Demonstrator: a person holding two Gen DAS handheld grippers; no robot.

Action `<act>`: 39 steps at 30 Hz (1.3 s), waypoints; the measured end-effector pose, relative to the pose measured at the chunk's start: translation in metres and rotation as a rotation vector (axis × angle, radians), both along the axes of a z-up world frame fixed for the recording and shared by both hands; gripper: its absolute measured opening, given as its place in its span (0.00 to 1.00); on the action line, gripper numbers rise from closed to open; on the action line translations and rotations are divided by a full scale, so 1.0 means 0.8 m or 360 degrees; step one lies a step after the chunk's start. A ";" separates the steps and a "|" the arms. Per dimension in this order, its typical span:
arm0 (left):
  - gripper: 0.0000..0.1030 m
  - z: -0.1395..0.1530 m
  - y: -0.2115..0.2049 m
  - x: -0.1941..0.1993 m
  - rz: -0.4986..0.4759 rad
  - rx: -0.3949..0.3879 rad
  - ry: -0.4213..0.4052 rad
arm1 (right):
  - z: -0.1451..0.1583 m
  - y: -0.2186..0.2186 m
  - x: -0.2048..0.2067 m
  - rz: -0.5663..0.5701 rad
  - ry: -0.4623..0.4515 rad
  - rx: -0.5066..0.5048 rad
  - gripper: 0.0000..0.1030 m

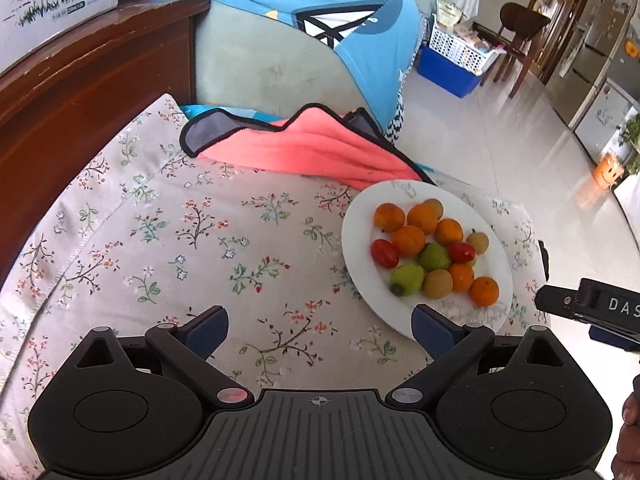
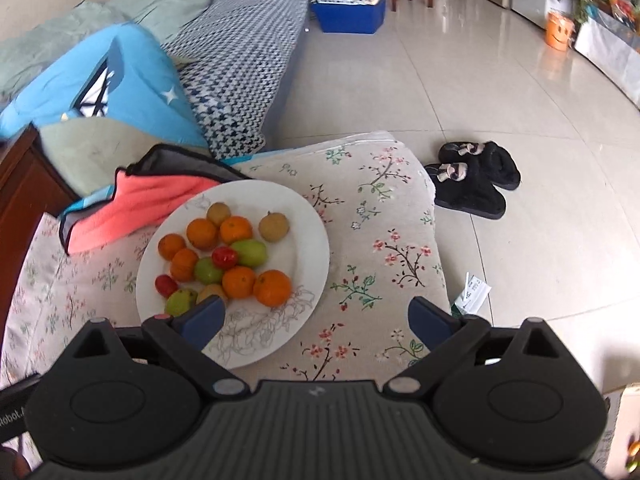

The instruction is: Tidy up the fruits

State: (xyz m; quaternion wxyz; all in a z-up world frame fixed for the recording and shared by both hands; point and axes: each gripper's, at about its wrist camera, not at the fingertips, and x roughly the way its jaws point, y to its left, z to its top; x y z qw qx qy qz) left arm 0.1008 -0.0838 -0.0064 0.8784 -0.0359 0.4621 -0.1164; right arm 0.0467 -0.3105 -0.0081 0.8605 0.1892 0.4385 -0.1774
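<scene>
A white plate lies on a floral cloth and carries several small fruits: oranges, green pears, red ones and brownish ones. My left gripper is open over bare cloth, left of the plate, nothing between its fingers. My right gripper is open too, its left fingertip over the plate's near rim beside a green pear. The right gripper's body shows at the left wrist view's right edge.
A folded pink and grey cloth lies behind the plate, touching its far rim. A wooden cabinet stands left, a blue cushion behind. Black slippers and a paper scrap lie on the tiled floor to the right.
</scene>
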 end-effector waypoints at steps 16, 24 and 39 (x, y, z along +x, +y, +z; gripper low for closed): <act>0.97 0.000 -0.003 0.006 -0.0004 0.0061 -0.0020 | -0.003 0.033 0.001 0.0213 0.0075 -0.0233 0.96; 0.97 -0.006 -0.012 0.013 -0.0011 0.0128 0.0000 | -0.016 0.034 0.004 0.0243 0.0128 -0.0266 0.96; 0.97 -0.021 -0.034 0.016 -0.0054 0.0272 0.0027 | -0.029 0.027 0.012 0.0203 0.0173 -0.0269 0.96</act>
